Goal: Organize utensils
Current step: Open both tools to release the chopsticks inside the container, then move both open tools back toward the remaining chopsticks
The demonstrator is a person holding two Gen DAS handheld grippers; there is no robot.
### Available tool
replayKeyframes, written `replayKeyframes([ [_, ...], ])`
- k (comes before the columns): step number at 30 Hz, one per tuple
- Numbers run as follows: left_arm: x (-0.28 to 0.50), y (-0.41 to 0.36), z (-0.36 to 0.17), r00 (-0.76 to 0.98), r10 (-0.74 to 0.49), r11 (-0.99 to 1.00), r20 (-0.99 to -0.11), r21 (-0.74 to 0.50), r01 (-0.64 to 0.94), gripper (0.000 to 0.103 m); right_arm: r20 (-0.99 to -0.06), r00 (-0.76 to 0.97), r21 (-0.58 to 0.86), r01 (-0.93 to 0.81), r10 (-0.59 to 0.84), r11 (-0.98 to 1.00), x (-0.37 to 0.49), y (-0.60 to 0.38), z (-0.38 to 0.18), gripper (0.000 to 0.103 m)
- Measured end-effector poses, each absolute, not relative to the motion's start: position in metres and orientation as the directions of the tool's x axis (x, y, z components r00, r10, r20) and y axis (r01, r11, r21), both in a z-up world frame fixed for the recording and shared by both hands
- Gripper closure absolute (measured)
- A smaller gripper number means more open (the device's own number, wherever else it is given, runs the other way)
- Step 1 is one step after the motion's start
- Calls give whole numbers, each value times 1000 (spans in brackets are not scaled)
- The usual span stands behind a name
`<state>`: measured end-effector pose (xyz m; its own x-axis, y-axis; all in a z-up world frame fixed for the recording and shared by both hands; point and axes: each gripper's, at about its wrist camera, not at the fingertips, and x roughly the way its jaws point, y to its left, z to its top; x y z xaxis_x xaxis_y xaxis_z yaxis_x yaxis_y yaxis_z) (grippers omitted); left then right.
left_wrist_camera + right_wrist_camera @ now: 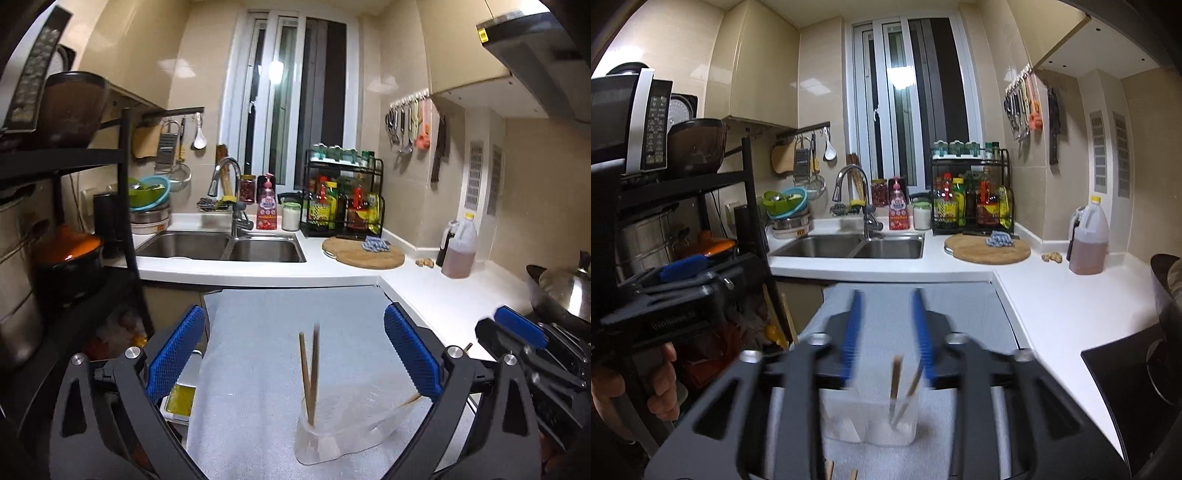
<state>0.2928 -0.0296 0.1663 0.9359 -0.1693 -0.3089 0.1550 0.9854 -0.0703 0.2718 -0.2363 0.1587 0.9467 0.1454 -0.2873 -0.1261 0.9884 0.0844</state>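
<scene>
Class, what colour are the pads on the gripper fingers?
Blue, on black fingers; clearest in the left wrist view.

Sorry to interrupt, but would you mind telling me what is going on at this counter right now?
A person holding a two-finger gripper in each hand is sorting utensils. Two wooden chopsticks stand in a clear plastic container on a pale grey towel. The left gripper is wide open around the container without touching it. The right gripper, blurred, is open above the chopsticks. More wooden sticks lie on the towel nearby.
</scene>
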Motion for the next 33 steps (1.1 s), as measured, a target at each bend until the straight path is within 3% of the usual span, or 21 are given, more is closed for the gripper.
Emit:
replayKeyframes([
  [4, 278, -22, 154, 914, -150, 989, -376, -65, 135, 9, -301, 944, 98, -109, 134, 989, 249, -236, 150, 40],
  [11, 219, -17, 127, 876, -103, 994, -470, -15, 109, 9, -371, 924, 114, -54, 93, 992, 194, -230, 118, 25],
  [21, 128, -8, 87, 828, -84, 994, -555, 7, 105, 9, -470, 875, 118, -70, 118, 991, 98, -213, 60, 24],
  [33, 57, 5, 34, 808, -59, 996, -587, 17, 85, 9, -568, 818, 103, -43, 94, 994, 24, -210, 0, 24],
])
